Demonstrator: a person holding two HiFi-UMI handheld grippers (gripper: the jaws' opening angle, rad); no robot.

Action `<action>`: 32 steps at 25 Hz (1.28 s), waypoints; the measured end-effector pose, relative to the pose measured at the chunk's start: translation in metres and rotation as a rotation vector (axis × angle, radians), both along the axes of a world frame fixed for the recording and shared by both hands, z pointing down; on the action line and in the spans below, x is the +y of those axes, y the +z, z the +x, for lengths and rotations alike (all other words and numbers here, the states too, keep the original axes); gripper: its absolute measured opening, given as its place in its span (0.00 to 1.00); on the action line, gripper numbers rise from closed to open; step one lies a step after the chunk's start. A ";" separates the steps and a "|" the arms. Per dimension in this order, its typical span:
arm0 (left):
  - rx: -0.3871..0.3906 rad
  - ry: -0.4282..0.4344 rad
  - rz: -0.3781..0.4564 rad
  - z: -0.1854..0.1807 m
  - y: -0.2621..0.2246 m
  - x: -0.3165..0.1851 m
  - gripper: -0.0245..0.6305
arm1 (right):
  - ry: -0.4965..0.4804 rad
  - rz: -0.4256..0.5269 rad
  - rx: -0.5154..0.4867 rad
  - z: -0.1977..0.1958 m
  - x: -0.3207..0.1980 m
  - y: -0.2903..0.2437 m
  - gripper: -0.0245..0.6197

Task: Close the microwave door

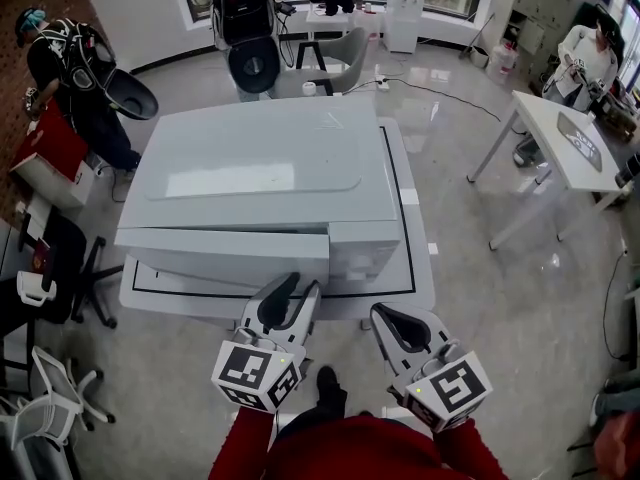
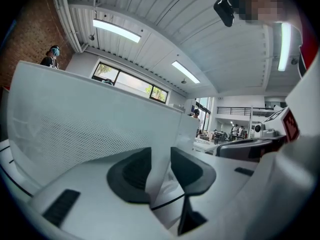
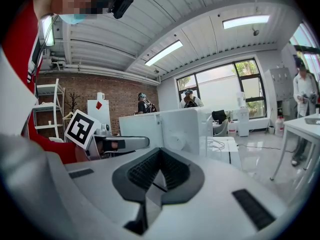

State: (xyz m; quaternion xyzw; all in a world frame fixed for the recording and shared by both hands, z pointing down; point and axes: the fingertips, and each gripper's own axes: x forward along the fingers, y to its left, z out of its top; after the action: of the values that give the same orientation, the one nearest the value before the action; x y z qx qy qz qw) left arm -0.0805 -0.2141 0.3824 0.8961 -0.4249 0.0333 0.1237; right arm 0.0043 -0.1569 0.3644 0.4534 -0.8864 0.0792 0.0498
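The white microwave (image 1: 260, 168) sits on a low white table (image 1: 425, 268) in the middle of the head view. Its door (image 1: 230, 256) is on the front side, at 6 o'clock, nearest the person. The left gripper (image 1: 295, 288) is at the door's right edge. In the left gripper view, that thin edge stands between the two dark pads, and both pads look pressed on it, so this gripper (image 2: 161, 154) is holding the door (image 2: 90, 119). The right gripper (image 1: 385, 316) hangs just beside it, near the table's front edge, at 5 o'clock from the microwave. Its pad tips meet with nothing between them (image 3: 159, 154). The shiny floor (image 1: 480, 318) is open at 3 and 4 o'clock. A white desk (image 1: 560, 138) stands well apart at 2 o'clock. Dark chairs (image 1: 60, 388) crowd the 8 o'clock side. People stand at 10 and 12 o'clock, well away from the table. From above, the door's face is mostly hidden, so how far it stands open is hard to tell. The door's dotted window fills the left of the left gripper view and hides the inside. The person's red sleeves (image 1: 360, 453) are cut off at the bottom edge.
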 end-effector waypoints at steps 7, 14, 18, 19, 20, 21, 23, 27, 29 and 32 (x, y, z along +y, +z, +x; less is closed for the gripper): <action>-0.045 -0.090 0.005 -0.009 0.001 -0.007 0.10 | -0.007 -0.008 0.001 -0.003 -0.001 0.001 0.06; -0.072 -0.125 0.017 -0.012 0.001 -0.009 0.05 | 0.003 -0.012 -0.002 0.000 -0.004 0.003 0.06; -0.081 -0.142 0.021 -0.011 0.000 -0.010 0.05 | -0.001 -0.015 -0.003 0.001 -0.004 0.002 0.06; -0.085 -0.146 0.022 -0.011 0.000 -0.011 0.05 | -0.003 -0.014 -0.004 0.000 -0.004 0.002 0.06; -0.088 -0.148 0.022 -0.010 0.000 -0.012 0.05 | -0.006 -0.013 -0.005 0.000 -0.005 0.002 0.06; -0.091 -0.149 0.021 -0.010 -0.001 -0.014 0.05 | -0.008 -0.012 -0.005 0.000 -0.005 0.002 0.06; -0.095 -0.152 0.020 -0.010 -0.001 -0.015 0.05 | -0.010 -0.013 -0.005 0.001 -0.005 0.002 0.06; -0.100 -0.157 0.024 -0.010 -0.002 -0.015 0.05 | -0.010 -0.012 -0.006 0.002 -0.006 0.001 0.06; -0.094 -0.160 0.023 -0.010 -0.002 -0.016 0.05 | -0.009 -0.013 -0.010 0.003 -0.007 0.001 0.06; -0.099 -0.166 0.017 -0.009 0.000 -0.017 0.05 | -0.005 -0.035 -0.032 0.001 -0.006 0.001 0.06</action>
State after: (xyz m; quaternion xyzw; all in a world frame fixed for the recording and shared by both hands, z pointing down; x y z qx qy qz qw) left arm -0.0893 -0.2315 0.3824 0.8562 -0.5035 0.0636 0.0972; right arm 0.0049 -0.1631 0.3651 0.4491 -0.8866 0.1020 0.0438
